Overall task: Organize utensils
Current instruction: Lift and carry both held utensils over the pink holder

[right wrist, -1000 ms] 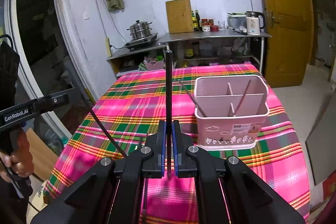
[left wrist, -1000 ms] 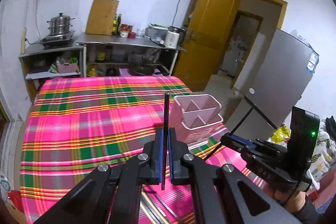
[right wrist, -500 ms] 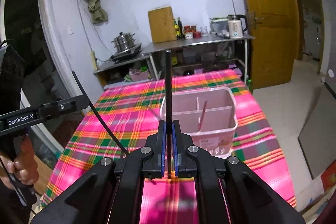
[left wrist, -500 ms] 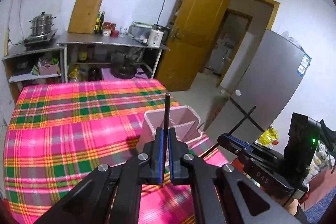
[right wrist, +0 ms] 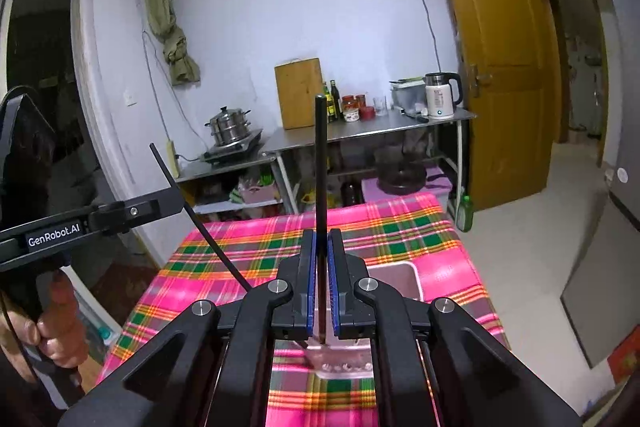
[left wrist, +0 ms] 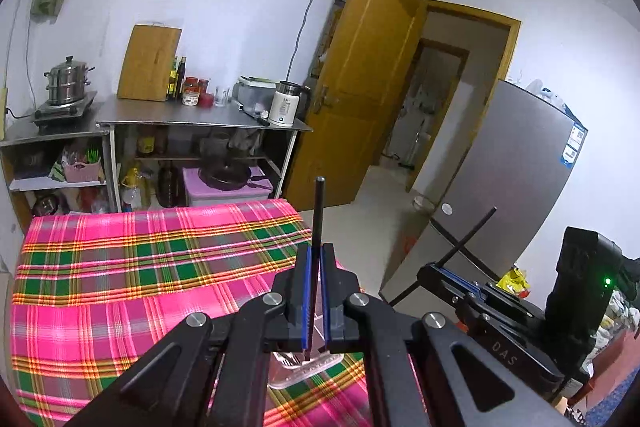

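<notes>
While both hover over the pink holder (right wrist: 394, 277), left gripper (left wrist: 314, 291) clamps 1 black chopstick (left wrist: 318, 211) upright at 12 o'clock, right gripper (right wrist: 321, 283) likewise grips its own chopstick (right wrist: 320, 163)

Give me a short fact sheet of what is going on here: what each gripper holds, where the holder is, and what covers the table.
left gripper: shut on a black chopstick, pointing up
right gripper: shut on a second black chopstick, also upright
pink utensil holder: on the table, just beyond the right gripper, mostly hidden by it
table cover: pink plaid tablecloth
background: steel shelf with white kettle
</notes>
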{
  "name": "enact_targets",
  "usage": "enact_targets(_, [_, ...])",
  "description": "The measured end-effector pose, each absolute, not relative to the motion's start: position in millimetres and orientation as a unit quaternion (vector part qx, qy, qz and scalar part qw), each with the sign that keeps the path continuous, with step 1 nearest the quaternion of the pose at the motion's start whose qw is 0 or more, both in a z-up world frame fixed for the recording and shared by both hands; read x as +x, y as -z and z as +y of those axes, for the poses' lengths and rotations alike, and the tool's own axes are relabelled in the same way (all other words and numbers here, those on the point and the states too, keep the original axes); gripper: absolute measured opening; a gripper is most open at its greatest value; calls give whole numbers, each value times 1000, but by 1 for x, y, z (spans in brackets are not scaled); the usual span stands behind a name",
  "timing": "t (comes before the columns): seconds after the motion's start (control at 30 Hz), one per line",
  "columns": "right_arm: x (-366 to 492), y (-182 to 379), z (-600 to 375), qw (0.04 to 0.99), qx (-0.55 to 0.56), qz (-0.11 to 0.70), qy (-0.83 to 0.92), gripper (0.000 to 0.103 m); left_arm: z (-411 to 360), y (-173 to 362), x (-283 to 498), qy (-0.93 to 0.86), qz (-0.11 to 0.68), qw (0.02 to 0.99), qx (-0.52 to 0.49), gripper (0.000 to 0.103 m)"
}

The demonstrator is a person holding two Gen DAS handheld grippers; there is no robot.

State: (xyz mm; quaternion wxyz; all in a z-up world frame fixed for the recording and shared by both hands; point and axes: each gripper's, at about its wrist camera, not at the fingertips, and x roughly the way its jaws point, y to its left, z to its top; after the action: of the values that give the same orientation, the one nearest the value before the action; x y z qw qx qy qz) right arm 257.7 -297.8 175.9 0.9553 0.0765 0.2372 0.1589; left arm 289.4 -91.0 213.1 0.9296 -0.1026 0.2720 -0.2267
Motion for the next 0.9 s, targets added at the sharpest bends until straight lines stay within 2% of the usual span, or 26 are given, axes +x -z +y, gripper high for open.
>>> enact_targets(0.6, [299, -107, -288, 940, 69, 303, -144, 6, -99, -118, 327, 213, 334, 911, -112, 4])
enact_targets(0.9, [305, -92, -287, 934, 60, 324, -139, 6, -95, -105, 326, 213, 342, 908, -118, 4])
